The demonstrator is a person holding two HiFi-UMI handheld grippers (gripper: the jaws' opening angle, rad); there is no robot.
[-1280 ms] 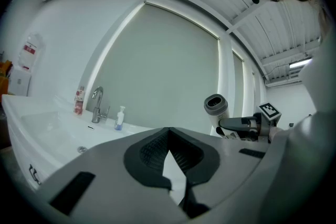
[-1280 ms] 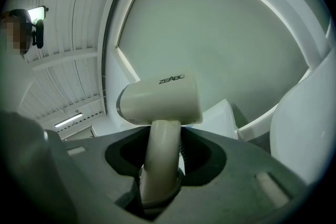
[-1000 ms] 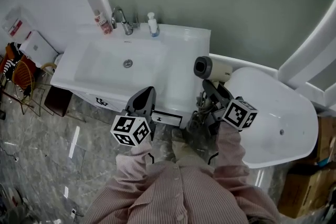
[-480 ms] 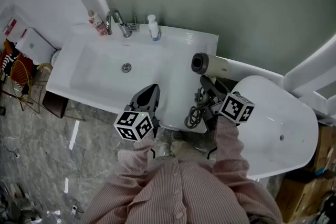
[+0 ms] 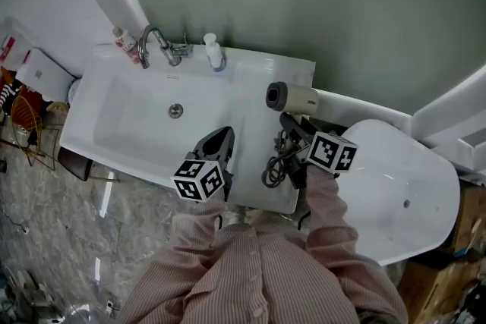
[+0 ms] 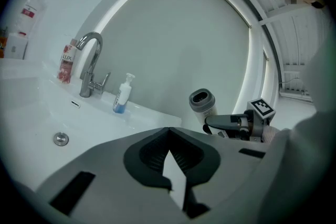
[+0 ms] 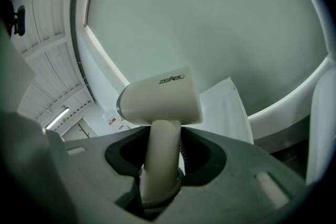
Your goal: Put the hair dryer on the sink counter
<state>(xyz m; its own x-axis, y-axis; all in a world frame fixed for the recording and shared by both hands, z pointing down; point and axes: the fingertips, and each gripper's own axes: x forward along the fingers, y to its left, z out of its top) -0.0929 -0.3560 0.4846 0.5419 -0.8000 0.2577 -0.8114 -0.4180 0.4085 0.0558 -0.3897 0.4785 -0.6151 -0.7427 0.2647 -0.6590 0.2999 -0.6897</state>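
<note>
The cream hair dryer [image 5: 292,97] hangs over the right end of the white sink counter [image 5: 254,114], nozzle pointing left. My right gripper [image 5: 291,125] is shut on its handle, and the dark cord [image 5: 273,163] dangles in loops below it. In the right gripper view the handle [image 7: 160,157] stands between the jaws with the body [image 7: 160,102] above them. The left gripper [image 5: 220,137] hovers over the counter's front edge, shut on nothing. From the left gripper view [image 6: 168,129] the dryer [image 6: 202,103] shows at right.
A chrome faucet [image 5: 156,45], a pump soap bottle [image 5: 214,53] and a red-labelled bottle [image 5: 125,43] stand along the back of the basin [image 5: 152,117]. A white bathtub [image 5: 410,186] lies to the right. A wire rack [image 5: 30,117] stands on the floor at left.
The right gripper has carried the hair dryer leftward, from the bathtub's edge to above the counter's right end. The left gripper has come forward over the counter's front edge.
</note>
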